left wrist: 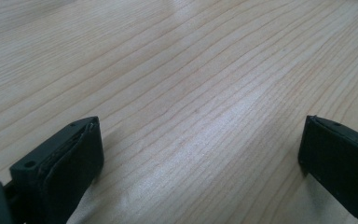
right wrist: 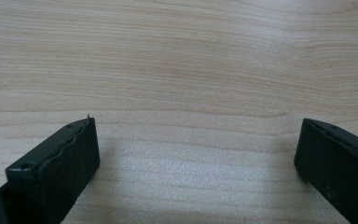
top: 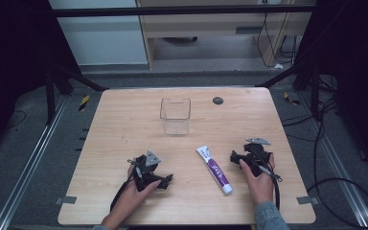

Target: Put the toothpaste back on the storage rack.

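A white and purple tube lies on the wooden table, its cap toward the front edge. A clear plastic cup-like container stands upright behind it, near the table's middle. My left gripper rests low on the table at the front left, held by a hand, left of the tube. My right gripper rests just right of the tube's upper end. In the left gripper view my own gripper stands open over bare wood. In the right gripper view that gripper also stands open over bare wood.
A small dark round disc sits at the table's far edge, right of the container. Cables trail over the floor to the right. Black frame legs stand at both far corners.
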